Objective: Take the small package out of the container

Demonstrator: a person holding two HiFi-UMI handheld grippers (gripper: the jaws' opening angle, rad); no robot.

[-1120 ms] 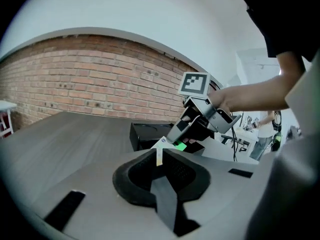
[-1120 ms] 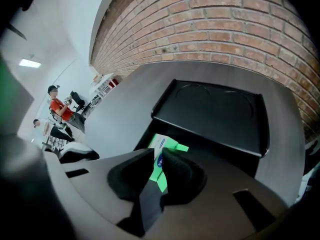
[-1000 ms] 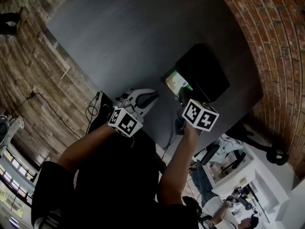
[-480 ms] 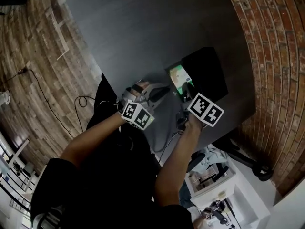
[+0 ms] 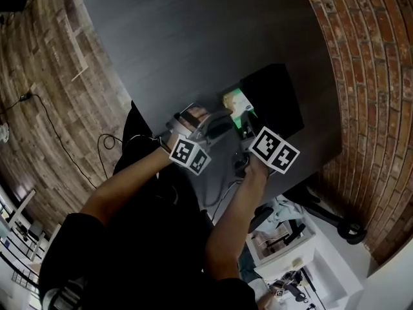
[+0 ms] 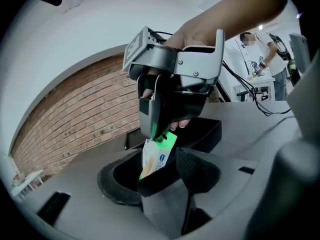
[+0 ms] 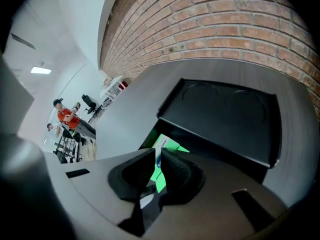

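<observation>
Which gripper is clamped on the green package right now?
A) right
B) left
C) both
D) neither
A: the right gripper pinches the top edge of the package, while the jaws of the left gripper have just been opening and stand wide apart, with the package between them, untouched.

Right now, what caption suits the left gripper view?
The right tongs hold the small package by the black container.
</observation>
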